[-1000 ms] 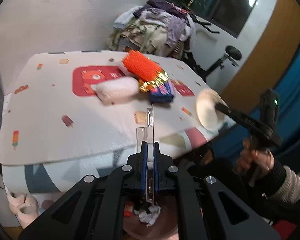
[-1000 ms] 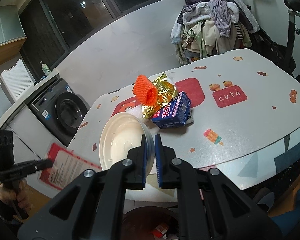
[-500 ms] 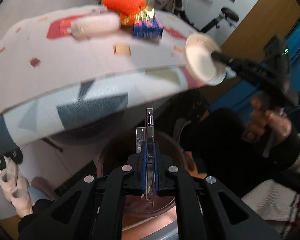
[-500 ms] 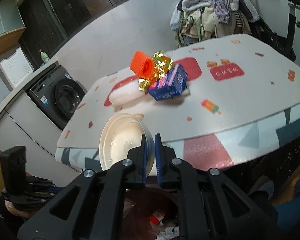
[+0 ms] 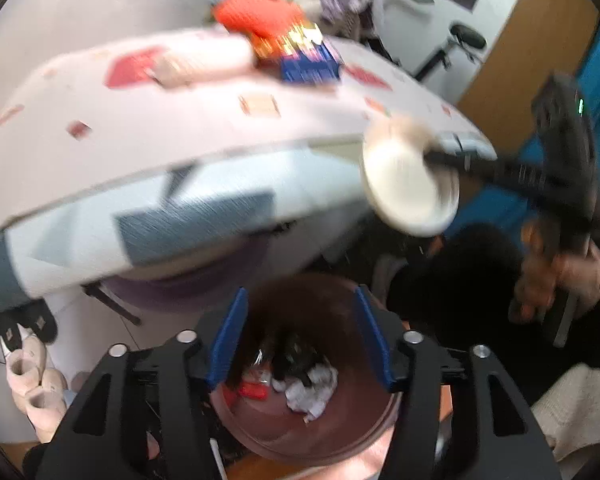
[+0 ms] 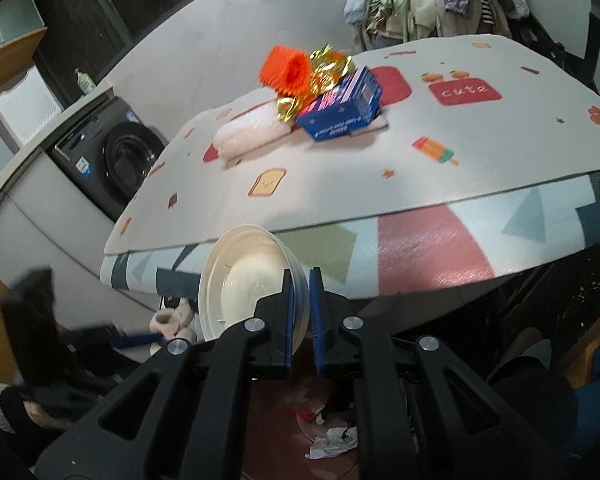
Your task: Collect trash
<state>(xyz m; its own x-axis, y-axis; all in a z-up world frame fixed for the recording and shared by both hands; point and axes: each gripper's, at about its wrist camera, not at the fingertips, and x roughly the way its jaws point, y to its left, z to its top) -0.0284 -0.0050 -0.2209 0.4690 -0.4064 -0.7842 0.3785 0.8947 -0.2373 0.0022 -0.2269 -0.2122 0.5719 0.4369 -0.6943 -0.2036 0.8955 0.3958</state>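
"cute" (white lettering) on tablecloth

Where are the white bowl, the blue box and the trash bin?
White bowl (image 6: 240, 288), right wrist view, on its inner wall.
Blue box (image 6: 342, 110), right wrist view, on its front side.
Trash bin (image 5: 300, 432), left wrist view, on its inner wall.

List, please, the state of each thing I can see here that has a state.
Left gripper: jaws opening, nothing between them, over the bin.
Right gripper: shut on the bowl's rim.
Bowl: empty, tilted on its side, held off the table.
Bin: open, trash inside.
Blue box: closed, on the table.
Orange net: lying on the table.
Washer: door shut.
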